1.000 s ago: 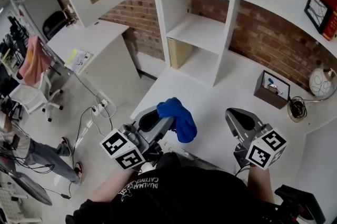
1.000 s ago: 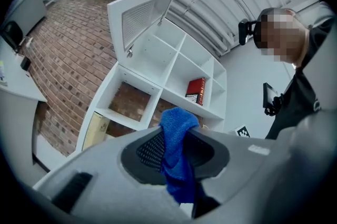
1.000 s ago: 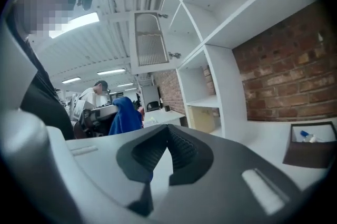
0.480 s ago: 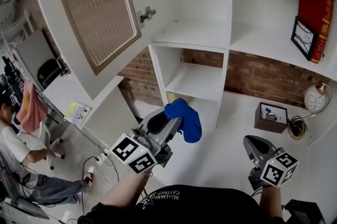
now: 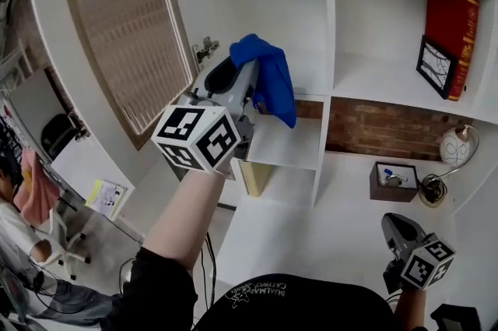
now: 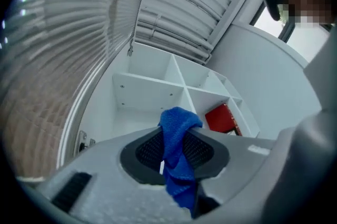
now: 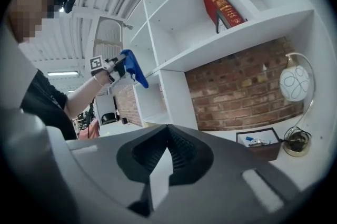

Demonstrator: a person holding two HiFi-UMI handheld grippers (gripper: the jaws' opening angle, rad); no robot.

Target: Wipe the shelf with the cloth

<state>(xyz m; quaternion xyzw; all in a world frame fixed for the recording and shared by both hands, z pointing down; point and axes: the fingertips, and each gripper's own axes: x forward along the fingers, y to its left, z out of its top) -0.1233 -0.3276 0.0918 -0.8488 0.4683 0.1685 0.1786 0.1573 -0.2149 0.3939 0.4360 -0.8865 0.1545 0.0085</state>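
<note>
Big white shelf (image 5: 327, 26) ahead, split into open boxes, high above the white surface (image 5: 311, 236). Open door (image 5: 117, 33) on the left, just beside the raised arm. Left gripper (image 5: 243, 76) up high in front of the top left box, jaws pinching the blue cloth (image 5: 271, 80), with a loose end hanging down. Cloth near the front edge of the board, likely not touching yet. Right gripper (image 5: 395, 224) low on the right, jaws pressed together on nothing, well apart from the work. Red book (image 5: 447, 26) and a small frame (image 5: 434, 66) in the top right box.

To wipe well: push the cloth deeper in. Lay the hanging end flat on the board. Press lightly, then slide side to side, from the far wall to the near edge. Squeeze tight to stop any slipping. Mind the door on the left. Stay away from the book.
</note>
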